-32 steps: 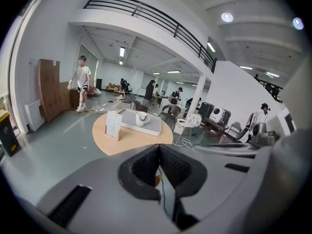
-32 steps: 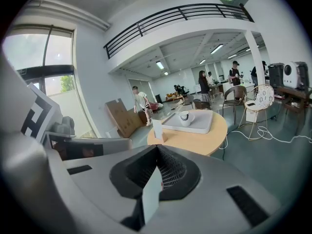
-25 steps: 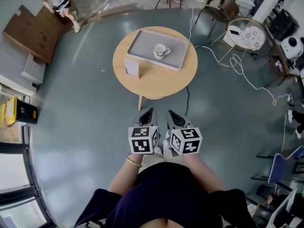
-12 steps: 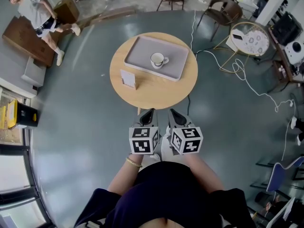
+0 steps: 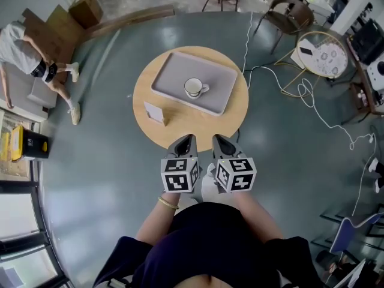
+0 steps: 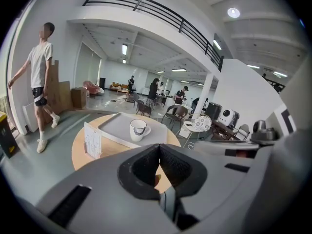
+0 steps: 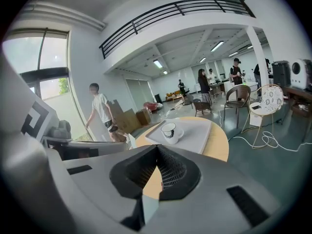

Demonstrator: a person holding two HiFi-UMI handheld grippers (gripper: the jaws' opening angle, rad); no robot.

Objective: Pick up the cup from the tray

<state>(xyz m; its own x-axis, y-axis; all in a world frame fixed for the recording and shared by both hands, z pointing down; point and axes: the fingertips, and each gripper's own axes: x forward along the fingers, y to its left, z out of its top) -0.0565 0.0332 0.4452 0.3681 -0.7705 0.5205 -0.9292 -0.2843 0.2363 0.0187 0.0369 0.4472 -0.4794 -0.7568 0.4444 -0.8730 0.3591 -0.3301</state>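
Note:
A white cup (image 5: 194,87) with a dark rim stands upright on a grey tray (image 5: 174,74) on a round wooden table (image 5: 225,116). The cup (image 6: 138,129) also shows in the left gripper view and, as the cup (image 7: 169,130), in the right gripper view. My left gripper (image 5: 186,140) and right gripper (image 5: 217,139) are side by side at the table's near edge, short of the tray. Both are shut with nothing between their jaws.
A small white card stand (image 5: 153,113) sits on the table left of the tray. A person (image 5: 27,56) walks at the far left near cardboard boxes (image 5: 84,8). Chairs (image 5: 285,14), a side table (image 5: 324,53) and loose cables (image 5: 312,104) lie to the right.
The table, tray and cup have come closer to both grippers as I move forward. The person at the left has walked further left and nearer.

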